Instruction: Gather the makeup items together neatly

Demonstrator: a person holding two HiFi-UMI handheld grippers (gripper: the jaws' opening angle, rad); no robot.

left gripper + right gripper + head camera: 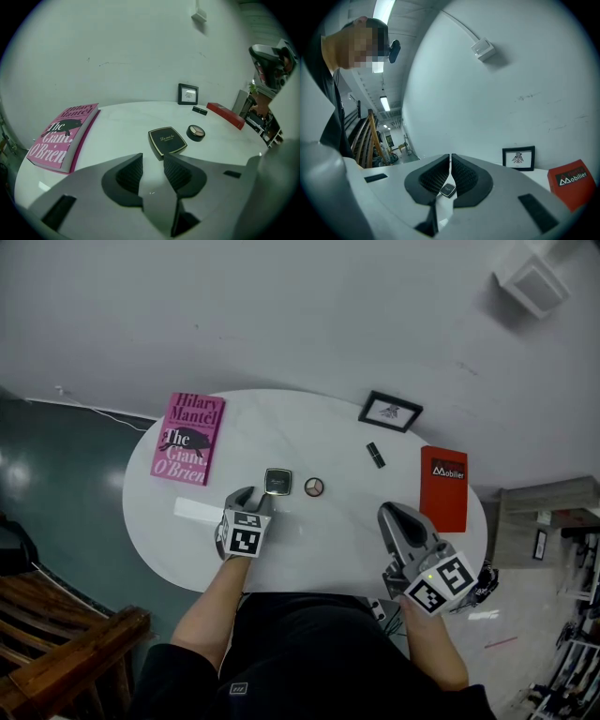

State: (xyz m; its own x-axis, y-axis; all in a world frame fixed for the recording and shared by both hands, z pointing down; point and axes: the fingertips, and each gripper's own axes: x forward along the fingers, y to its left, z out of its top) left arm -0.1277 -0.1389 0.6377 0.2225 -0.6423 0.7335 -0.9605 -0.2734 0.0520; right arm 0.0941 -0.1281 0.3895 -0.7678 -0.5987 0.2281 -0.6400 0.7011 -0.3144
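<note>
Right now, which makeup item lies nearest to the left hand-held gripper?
The square black compact, just ahead of the left hand-held gripper. The small round compact lies further right, and the slim dark tube farthest.

On the worktop (319,545) the book (187,439) lies at the far left. Near the middle lies the square compact (277,482), and the round compact (314,487) is just beside it on the right. Further right and behind them lies the small tube (375,455). The picture frame (390,412) stands behind the tube, at the back edge. The booklet (444,486) lies at the right edge. The left tongs (251,501) are just before the square compact, and the right tongs (389,517) are before the booklet.
</note>
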